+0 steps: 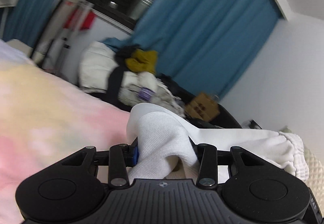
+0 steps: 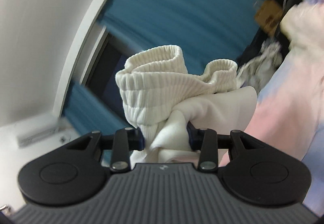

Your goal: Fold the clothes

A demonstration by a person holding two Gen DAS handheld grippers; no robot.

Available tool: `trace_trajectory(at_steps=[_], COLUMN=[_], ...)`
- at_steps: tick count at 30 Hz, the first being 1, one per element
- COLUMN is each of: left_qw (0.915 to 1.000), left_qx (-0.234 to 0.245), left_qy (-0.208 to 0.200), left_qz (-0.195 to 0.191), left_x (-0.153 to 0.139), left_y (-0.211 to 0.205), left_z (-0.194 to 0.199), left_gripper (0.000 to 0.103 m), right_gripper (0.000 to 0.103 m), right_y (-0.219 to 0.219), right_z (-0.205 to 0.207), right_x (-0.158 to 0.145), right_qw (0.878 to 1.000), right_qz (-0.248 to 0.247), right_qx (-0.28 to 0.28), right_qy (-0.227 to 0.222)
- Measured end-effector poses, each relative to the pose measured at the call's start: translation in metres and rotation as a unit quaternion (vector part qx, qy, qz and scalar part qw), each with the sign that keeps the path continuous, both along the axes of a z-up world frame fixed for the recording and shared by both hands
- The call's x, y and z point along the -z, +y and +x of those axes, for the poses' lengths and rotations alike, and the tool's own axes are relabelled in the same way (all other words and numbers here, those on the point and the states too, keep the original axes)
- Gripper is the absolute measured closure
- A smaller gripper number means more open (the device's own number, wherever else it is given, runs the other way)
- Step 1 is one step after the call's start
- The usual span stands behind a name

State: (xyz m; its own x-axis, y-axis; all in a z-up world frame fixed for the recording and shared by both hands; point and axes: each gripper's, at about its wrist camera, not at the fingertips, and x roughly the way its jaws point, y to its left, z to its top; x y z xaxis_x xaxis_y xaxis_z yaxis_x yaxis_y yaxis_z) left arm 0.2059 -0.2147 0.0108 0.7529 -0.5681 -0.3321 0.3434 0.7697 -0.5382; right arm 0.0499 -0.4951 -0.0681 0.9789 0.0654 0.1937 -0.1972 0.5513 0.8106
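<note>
Far left in the left wrist view: pastel blanket (image 1: pixel 50 106), pink and yellow, blurred. Beyond it, clothes pile (image 1: pixel 129 74) with a mustard piece on top, brown box (image 1: pixel 203 107) to its right, teal curtain (image 1: pixel 202 27) behind. Near centre: left gripper (image 1: pixel 164 152) clamped narrow on a fold of white garment (image 1: pixel 162 134), cloth bunched between the blue pads and stretching right to a gathered ribbed cuff. Small round emblem on the gripper body, and letters at its far right edge too small to read.

In the right wrist view: curtain (image 2: pixel 172 11) at left and centre, right gripper (image 2: pixel 167 138) pinched on the garment (image 2: pixel 162 92), ribbed cuff standing up past the fingers, blanket (image 2: pixel 283 102) at right.
</note>
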Motion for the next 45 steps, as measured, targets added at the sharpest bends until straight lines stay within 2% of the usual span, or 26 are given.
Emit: trace_trajectory(at_steps=[3,7,10,13,15,18,20,22,25,28,31,34,38,41,45], left_qw=[0.9993,0.9971,0.9942,0.9885,0.9845,0.9812,0.9793,0.9770,0.9754,0.9722,0.9678,0.9641,0.9581,0.9560,0.9556], left_qx=[0.037,0.069,0.083,0.097,0.111,0.127,0.134,0.139,0.146,0.153,0.161,0.164,0.174,0.172,0.173], left_qy=[0.001,0.005,0.037,0.060,0.063,0.061,0.061,0.064,0.067,0.067,0.056,0.035,0.008,-0.013,-0.041], left_qz=[0.004,0.032,0.057,0.099,0.120,0.132,0.139,0.149,0.151,0.164,0.185,0.206,0.228,0.237,0.235], left_x=[0.023,0.070,0.113,0.150,0.167,0.185,0.190,0.194,0.189,0.178,0.162,0.144,0.115,0.092,0.058], left_y=[-0.054,-0.114,-0.141,-0.152,-0.154,-0.144,-0.145,-0.146,-0.138,-0.132,-0.123,-0.108,-0.083,-0.063,-0.033], left_z=[0.019,0.036,0.041,0.058,0.062,0.069,0.069,0.071,0.066,0.059,0.049,0.036,0.012,-0.010,-0.046], left_gripper=[0.060,0.060,0.060,0.059,0.057,0.054,0.052,0.050,0.048,0.044,0.040,0.030,0.028,0.027,0.024], right_gripper=[0.063,0.063,0.063,0.063,0.063,0.061,0.061,0.059,0.053,0.049,0.045,0.039,0.022,0.021,0.021], right_y=[-0.029,-0.047,-0.061,-0.074,-0.077,-0.078,-0.077,-0.073,-0.071,-0.074,-0.074,-0.070,-0.055,-0.039,-0.011], right_z=[-0.008,-0.009,-0.011,-0.012,-0.010,-0.012,-0.013,-0.012,-0.011,-0.017,-0.019,-0.028,-0.048,-0.064,-0.090], right_x=[0.028,0.064,0.091,0.119,0.142,0.158,0.161,0.162,0.170,0.180,0.176,0.165,0.140,0.118,0.083], right_qw=[0.998,0.993,0.986,0.975,0.957,0.939,0.933,0.933,0.933,0.933,0.934,0.930,0.912,0.900,0.892], right_qz=[0.018,0.033,0.044,0.066,0.131,0.179,0.186,0.168,0.157,0.175,0.173,0.163,0.123,0.087,0.003], right_qx=[0.052,0.103,0.141,0.176,0.189,0.194,0.196,0.203,0.208,0.205,0.199,0.197,0.231,0.251,0.267], right_qy=[-0.011,0.039,0.076,0.120,0.175,0.223,0.237,0.247,0.250,0.239,0.241,0.264,0.316,0.345,0.366])
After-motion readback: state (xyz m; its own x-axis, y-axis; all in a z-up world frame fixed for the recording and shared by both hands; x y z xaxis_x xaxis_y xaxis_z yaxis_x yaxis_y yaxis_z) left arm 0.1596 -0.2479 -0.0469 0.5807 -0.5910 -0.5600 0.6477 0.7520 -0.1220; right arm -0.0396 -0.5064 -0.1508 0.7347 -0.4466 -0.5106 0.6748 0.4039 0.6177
